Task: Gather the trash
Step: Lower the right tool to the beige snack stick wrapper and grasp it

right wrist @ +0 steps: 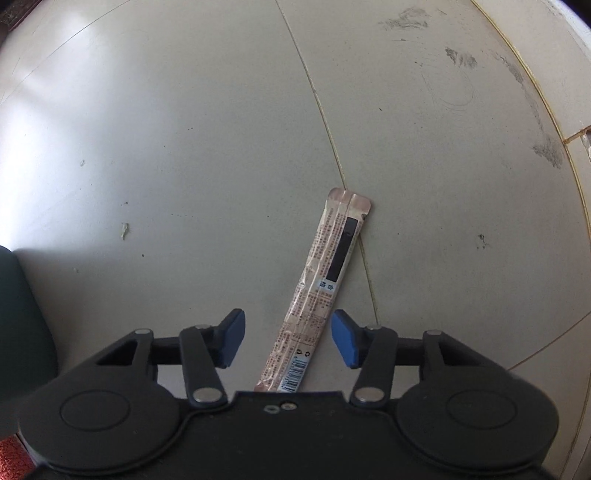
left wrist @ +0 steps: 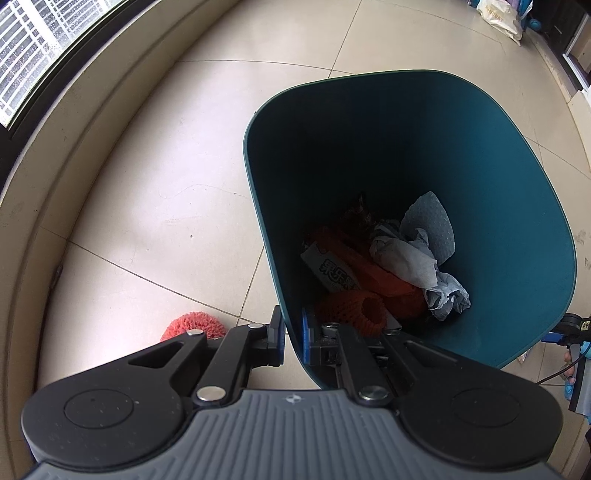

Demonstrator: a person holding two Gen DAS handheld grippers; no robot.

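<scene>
A teal trash bin [left wrist: 498, 184] stands on the tiled floor. My left gripper [left wrist: 293, 341] is shut on the bin's near rim, one finger outside the wall and one inside. In the bin lie crumpled grey-white tissues [left wrist: 413, 254], an orange foam net [left wrist: 354, 308] and a printed wrapper [left wrist: 328, 269]. In the right wrist view a long pink stick wrapper [right wrist: 321, 291] lies flat on the floor across a tile joint. My right gripper [right wrist: 288, 338] is open just above it, with the wrapper's near part between the blue pads [right wrist: 232, 332].
A red fluffy object [left wrist: 192, 325] lies on the floor left of the bin. A raised curved window sill [left wrist: 55, 155] runs along the left. A white bag [left wrist: 498, 18] sits far off. The bin's dark side [right wrist: 22, 314] shows at the left of the right wrist view.
</scene>
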